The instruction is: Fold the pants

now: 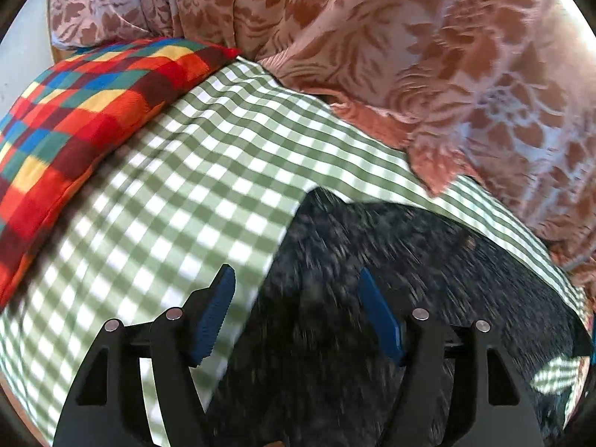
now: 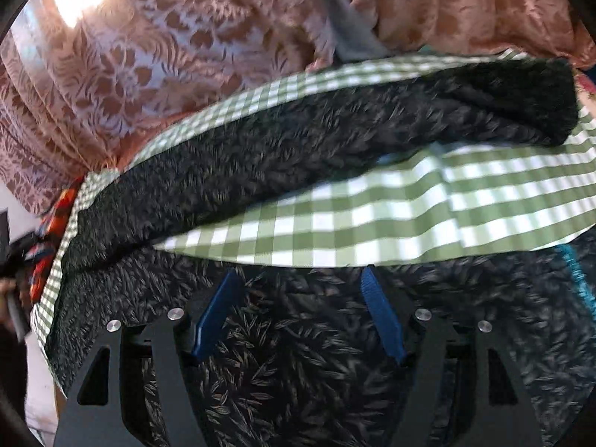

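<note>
Dark pants (image 1: 391, 260) with a small leaf print lie on a green-and-white checked sheet (image 1: 193, 171). In the left wrist view my left gripper (image 1: 298, 283) hangs open over the pants' left edge, its blue pads apart and nothing between them. In the right wrist view the pants (image 2: 298, 149) show as one long leg stretched across the sheet (image 2: 372, 216) and a second part under the gripper. My right gripper (image 2: 300, 279) is open above that nearer part, with its pads clear of the cloth.
A bright multicoloured checked pillow (image 1: 74, 111) lies at the left on the sheet. Pink floral fabric (image 1: 409, 56) is bunched along the far side, and it (image 2: 167, 56) fills the top of the right wrist view. A grey strap-like strip (image 2: 342, 18) crosses it.
</note>
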Demonstrator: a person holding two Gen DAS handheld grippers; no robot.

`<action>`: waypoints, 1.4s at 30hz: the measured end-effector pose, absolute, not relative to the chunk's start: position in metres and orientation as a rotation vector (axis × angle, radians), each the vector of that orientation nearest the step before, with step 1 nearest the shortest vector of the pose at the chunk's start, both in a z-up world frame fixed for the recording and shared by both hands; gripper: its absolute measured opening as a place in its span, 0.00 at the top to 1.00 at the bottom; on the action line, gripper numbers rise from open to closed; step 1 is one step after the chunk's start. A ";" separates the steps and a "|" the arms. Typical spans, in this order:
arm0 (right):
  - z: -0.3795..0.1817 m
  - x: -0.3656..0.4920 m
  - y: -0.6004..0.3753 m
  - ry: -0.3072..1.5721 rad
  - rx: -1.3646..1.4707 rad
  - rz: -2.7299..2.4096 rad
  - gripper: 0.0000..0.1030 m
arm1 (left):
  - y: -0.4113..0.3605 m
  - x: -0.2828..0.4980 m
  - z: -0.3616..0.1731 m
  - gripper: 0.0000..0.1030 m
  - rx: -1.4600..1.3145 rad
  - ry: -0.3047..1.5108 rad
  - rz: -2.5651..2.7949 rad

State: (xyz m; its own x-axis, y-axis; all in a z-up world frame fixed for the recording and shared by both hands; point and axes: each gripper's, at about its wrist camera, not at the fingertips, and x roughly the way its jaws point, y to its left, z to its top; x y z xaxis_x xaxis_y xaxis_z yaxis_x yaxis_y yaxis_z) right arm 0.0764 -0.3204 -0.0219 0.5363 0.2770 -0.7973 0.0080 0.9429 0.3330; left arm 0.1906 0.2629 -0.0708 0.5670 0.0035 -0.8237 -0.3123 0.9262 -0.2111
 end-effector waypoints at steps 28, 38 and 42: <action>-0.038 0.074 -0.305 0.996 0.243 0.186 0.15 | 0.192 0.146 0.006 0.94 -0.139 0.678 -0.116; -0.005 0.124 -0.313 0.991 0.475 0.333 0.45 | 0.178 0.039 0.020 0.95 -0.255 0.586 -0.279; 0.003 0.167 -0.294 1.022 0.564 0.446 0.45 | 0.174 0.004 0.019 0.95 -0.265 0.589 -0.320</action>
State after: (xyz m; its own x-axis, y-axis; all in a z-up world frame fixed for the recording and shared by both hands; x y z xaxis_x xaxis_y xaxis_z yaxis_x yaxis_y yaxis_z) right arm 0.1671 -0.2939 0.0029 0.4554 0.5910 -0.6659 -0.0859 0.7736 0.6278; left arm 0.0040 0.1736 0.0187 0.7850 -0.3680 -0.4983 0.2184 0.9172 -0.3333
